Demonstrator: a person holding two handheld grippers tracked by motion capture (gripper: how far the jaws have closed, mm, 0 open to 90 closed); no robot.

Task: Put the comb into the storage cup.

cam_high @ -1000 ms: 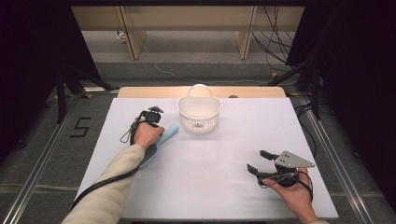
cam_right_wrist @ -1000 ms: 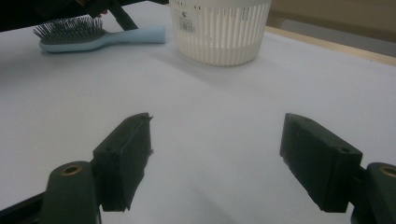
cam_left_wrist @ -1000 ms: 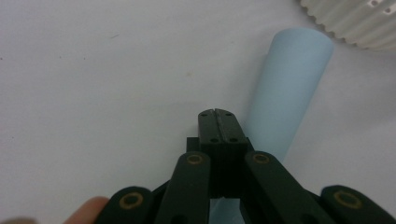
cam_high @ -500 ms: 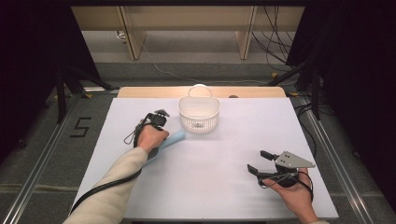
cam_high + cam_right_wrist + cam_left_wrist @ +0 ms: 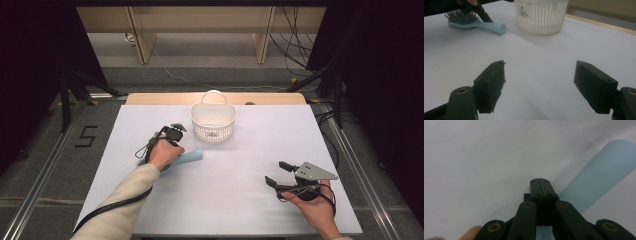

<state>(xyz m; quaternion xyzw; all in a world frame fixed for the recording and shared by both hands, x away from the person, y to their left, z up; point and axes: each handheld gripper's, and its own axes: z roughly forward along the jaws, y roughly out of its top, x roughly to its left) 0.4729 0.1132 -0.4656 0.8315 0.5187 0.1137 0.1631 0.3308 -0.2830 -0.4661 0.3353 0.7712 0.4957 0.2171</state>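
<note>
Your left gripper (image 5: 540,185) has its jaws together beside the brush (image 5: 599,177); right jaws apart; lifting now leaves it behind.

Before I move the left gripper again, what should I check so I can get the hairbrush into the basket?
1. Left gripper jaws open for a grasp: not ok, shut with nothing between them.
2. Hairbrush lying flat on the table, bristles up: ok.
3. Left jaws clear of the brush handle: cannot tell, they sit right beside it.
4. Basket upright, top open: ok.
5. Right gripper out of the way, jaws open, holding nothing: ok.
</note>
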